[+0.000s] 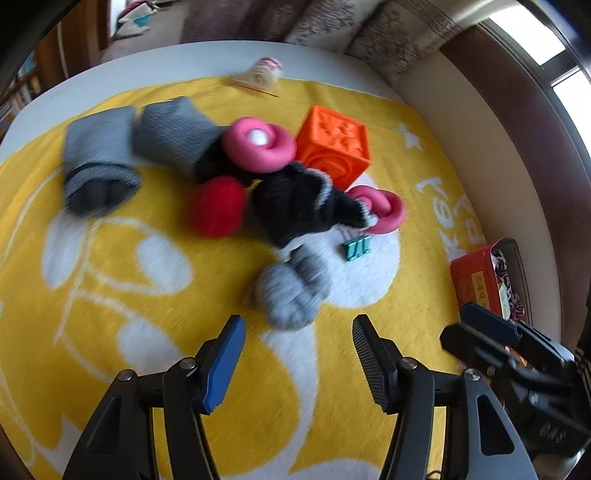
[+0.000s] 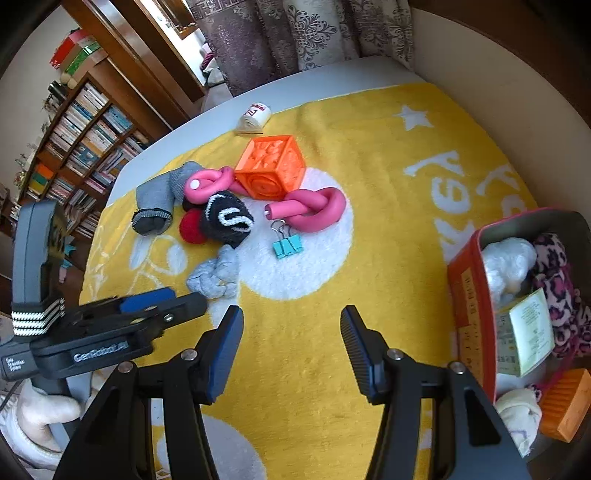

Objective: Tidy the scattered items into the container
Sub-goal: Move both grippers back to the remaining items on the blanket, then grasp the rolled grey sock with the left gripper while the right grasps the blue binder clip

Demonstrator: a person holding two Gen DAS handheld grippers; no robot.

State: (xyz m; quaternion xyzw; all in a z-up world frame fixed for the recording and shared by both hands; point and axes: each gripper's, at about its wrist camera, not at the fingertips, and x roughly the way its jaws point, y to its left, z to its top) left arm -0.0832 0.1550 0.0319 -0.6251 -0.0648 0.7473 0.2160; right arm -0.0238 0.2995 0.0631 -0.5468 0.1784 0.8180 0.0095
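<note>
Scattered items lie on a yellow blanket (image 2: 369, 155): an orange cube (image 2: 271, 171) (image 1: 334, 147), two pink foam knots (image 2: 310, 208) (image 2: 207, 182), a black knit roll (image 2: 227, 219) (image 1: 295, 205), a red ball (image 2: 190, 227) (image 1: 218, 206), grey socks (image 2: 155, 203) (image 1: 99, 158), a grey knotted cloth (image 2: 216, 277) (image 1: 291, 295) and teal binder clips (image 2: 286, 242) (image 1: 356, 249). The red tin container (image 2: 469, 288) (image 1: 472, 277) stands at the right, holding several items. My left gripper (image 1: 297, 350) is open and empty just before the grey knotted cloth. My right gripper (image 2: 291, 343) is open and empty over bare blanket.
A small white roll (image 2: 255, 116) lies at the blanket's far edge. A bookshelf (image 2: 74, 140) and curtains (image 2: 303, 29) stand beyond the table. An orange box (image 2: 565, 406) and a white cloth (image 2: 517, 410) sit at the container's near end.
</note>
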